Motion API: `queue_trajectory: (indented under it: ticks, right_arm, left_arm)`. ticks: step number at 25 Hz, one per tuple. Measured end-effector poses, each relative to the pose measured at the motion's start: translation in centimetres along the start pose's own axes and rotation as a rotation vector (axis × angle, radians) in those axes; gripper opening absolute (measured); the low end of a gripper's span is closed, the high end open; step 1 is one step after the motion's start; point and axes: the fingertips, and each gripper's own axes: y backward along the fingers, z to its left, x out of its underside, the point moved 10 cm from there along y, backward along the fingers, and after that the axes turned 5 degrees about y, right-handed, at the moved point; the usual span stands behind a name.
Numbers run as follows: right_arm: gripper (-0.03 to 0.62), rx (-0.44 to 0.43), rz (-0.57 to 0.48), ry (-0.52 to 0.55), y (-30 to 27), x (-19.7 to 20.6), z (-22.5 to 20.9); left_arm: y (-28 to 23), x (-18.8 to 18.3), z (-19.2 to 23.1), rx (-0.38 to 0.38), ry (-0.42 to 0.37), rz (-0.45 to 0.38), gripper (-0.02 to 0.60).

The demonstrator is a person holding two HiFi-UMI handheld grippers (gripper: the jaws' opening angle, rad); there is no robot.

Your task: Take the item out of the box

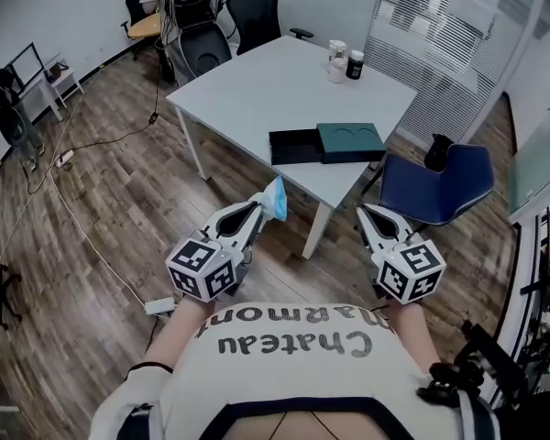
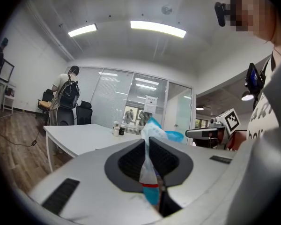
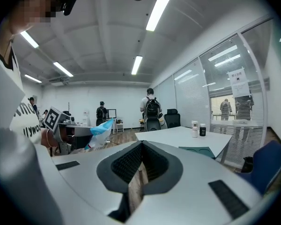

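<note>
Blue-white packet (image 1: 275, 199), one, pinched in left gripper (image 1: 258, 206) jaws; right gripper (image 1: 366, 213) jaws pressed together; one open box (image 1: 293, 146).

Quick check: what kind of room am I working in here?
Most likely an office or meeting room: a white table, black office chairs beside it, and a glass partition with blinds.

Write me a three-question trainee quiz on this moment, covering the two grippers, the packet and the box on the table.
1. True or false: the left gripper has its fingers shut on a blue-and-white packet.
2. Which one holds nothing? A: the left gripper. B: the right gripper.
3. Fill in: the open box lies on the white ___.

Key: 1 true. 2 B. 3 table.
</note>
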Motion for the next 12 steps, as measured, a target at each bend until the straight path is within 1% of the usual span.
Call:
queue_trajectory:
  ticks: [12]
  right_arm:
    - [-0.002, -0.016, 0.005, 0.009, -0.04, 0.05, -0.31]
  left_arm:
    - [0.21, -0.23, -0.5, -0.009, -0.006, -0.006, 0.034]
